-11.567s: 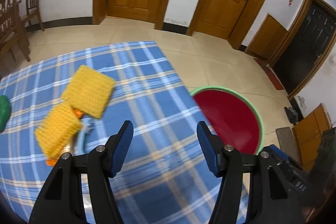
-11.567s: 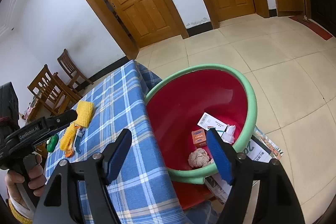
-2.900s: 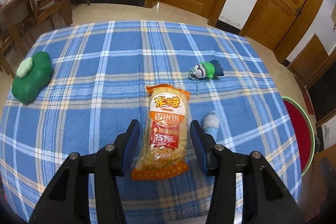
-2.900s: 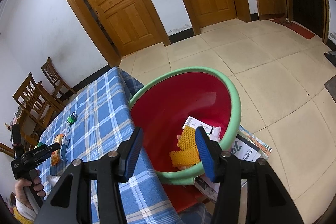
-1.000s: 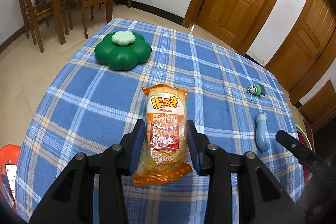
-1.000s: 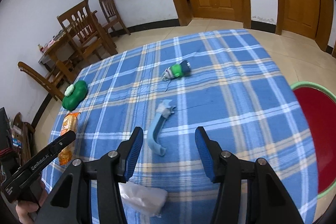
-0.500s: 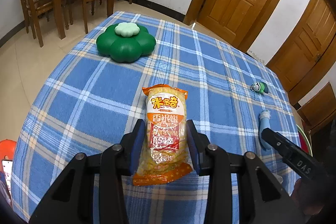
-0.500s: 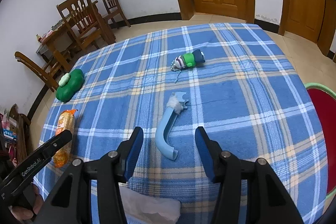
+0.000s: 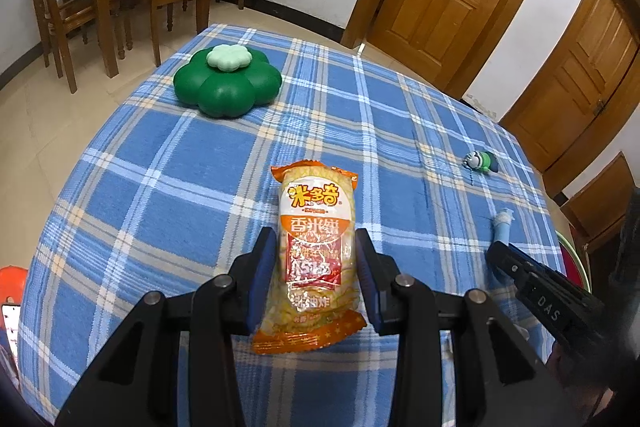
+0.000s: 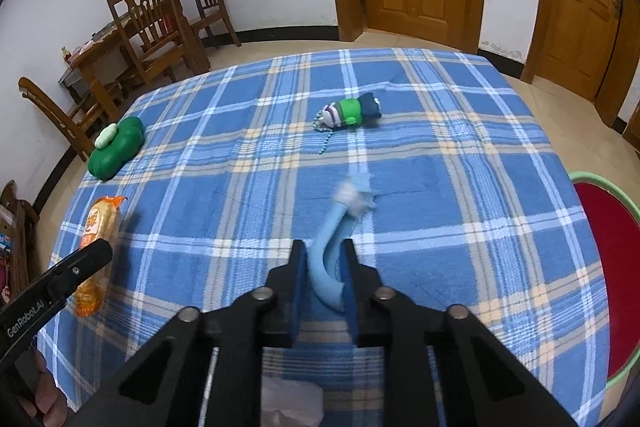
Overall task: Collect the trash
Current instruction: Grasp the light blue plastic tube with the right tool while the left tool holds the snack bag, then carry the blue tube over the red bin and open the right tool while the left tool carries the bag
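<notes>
An orange and yellow snack packet (image 9: pixel 316 211) lies on the blue checked tablecloth (image 9: pixel 168 187), and my left gripper (image 9: pixel 314 243) is shut on its lower half. The right wrist view shows the same packet (image 10: pixel 96 227) at the left. A curved light-blue plastic piece (image 10: pixel 336 223) with a white, blurred tip sits between the pads of my right gripper (image 10: pixel 323 251). Its jaws are closing and both pads touch the piece. In the left wrist view the blue piece (image 9: pixel 501 227) shows at the right, by the right gripper's finger.
A green flower-shaped box (image 9: pixel 226 85) stands at the table's far left. A small green toy with a bead chain (image 10: pixel 352 113) lies further back. A red basin with a green rim (image 10: pixel 592 175) sits off the right edge. A crumpled white wad (image 10: pixel 292 399) lies under my right gripper. Wooden chairs stand behind.
The right gripper's jaws have drawn in from wide apart onto the blue piece, whose tip now blurs. The left gripper and snack packet have stayed put.
</notes>
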Demonstrator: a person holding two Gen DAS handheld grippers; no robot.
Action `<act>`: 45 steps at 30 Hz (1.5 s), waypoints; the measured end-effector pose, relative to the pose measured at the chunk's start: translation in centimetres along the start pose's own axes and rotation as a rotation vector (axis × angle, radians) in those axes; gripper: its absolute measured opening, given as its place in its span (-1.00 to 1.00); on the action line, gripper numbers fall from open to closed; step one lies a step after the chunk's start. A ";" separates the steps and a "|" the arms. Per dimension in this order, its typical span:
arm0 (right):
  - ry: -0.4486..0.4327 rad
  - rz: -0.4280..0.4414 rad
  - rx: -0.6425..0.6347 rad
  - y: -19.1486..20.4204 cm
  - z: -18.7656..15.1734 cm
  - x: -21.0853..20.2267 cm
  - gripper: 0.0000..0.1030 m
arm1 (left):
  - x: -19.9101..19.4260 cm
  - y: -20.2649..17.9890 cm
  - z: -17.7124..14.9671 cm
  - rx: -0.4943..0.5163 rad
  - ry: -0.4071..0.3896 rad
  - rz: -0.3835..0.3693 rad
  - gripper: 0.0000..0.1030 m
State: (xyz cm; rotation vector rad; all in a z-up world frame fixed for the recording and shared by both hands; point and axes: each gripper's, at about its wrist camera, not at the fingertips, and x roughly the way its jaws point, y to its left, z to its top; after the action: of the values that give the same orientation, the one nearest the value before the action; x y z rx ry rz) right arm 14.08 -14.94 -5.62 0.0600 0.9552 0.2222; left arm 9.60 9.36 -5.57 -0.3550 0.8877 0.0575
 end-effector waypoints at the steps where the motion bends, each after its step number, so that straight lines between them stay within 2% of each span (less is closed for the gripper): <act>1: 0.001 0.008 0.008 -0.2 0.0 -0.1 -0.65 | -0.1 -0.1 0.0 0.002 -0.002 -0.002 -0.23; 10: -0.050 0.029 0.046 -1.7 -0.2 -2.7 -0.65 | -1.3 -1.1 -0.1 0.020 -0.014 -0.022 -0.23; 22: -0.136 0.049 0.150 -5.9 -1.4 -7.9 -0.65 | -3.0 -3.0 -0.5 0.047 -0.024 -0.072 -0.23; 45: -0.225 -0.039 0.357 -15.8 -5.3 -13.3 -0.65 | -4.5 -8.6 -1.8 0.137 0.003 -0.175 -0.23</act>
State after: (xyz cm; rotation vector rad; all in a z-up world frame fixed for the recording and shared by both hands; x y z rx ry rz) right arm 4.86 -33.43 -0.33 0.3869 0.7618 0.0058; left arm 7.09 1.10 -0.70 -0.3036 0.8553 -0.1641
